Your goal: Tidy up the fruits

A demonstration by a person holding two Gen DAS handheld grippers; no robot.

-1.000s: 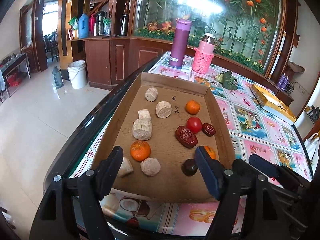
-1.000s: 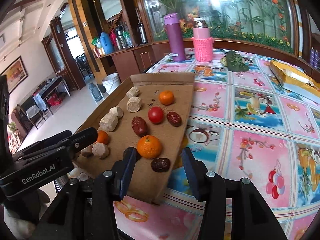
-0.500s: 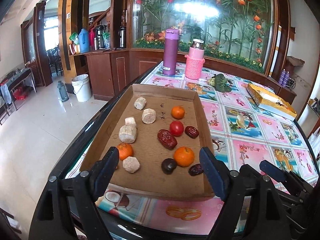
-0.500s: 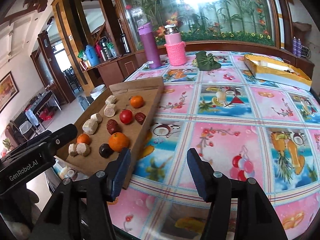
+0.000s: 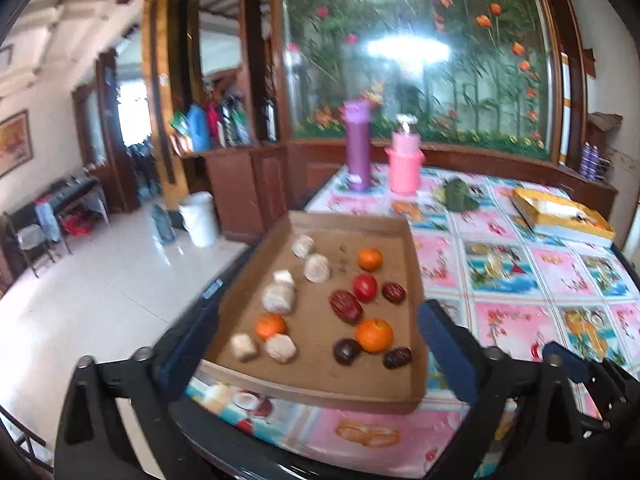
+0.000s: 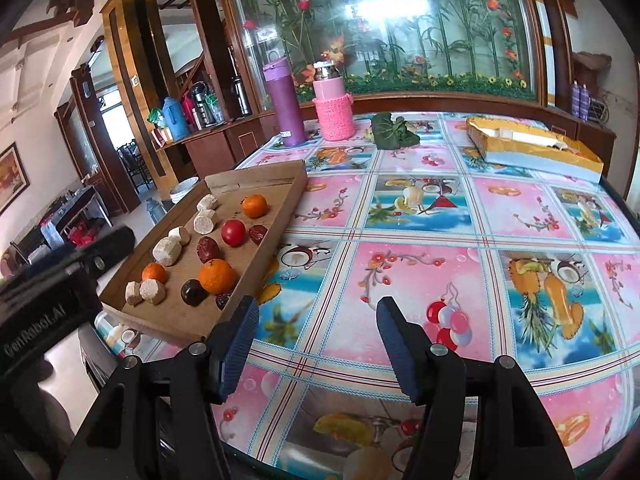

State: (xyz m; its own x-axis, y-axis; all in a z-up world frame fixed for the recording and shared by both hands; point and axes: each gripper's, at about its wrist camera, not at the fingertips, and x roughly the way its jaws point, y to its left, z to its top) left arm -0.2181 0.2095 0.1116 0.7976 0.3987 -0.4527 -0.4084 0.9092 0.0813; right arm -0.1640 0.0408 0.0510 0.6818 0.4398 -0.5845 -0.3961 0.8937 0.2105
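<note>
both claws empty. left gripper [image 5: 316, 344] has just been opening, jaws spread wide past both sides of the cardboard tray [image 5: 412, 280], nothing between the pads. right gripper [image 6: 314, 344] has eased apart too, over bare tablecloth [image 6: 500, 216] just right of the tray. i see the fruit in the tray: oranges [image 6: 216, 276], tomato [image 6: 233, 232], red dates [image 6: 207, 249], pale chunks [image 6: 167, 251]. purple flask [image 6: 283, 102], pink knit-covered flask [image 6: 333, 106] and yellow box [image 6: 532, 148] sit at the far end.

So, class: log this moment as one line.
left gripper: open, empty | right gripper: open, empty | fruits: in cardboard tray | tomato: untouched
</note>
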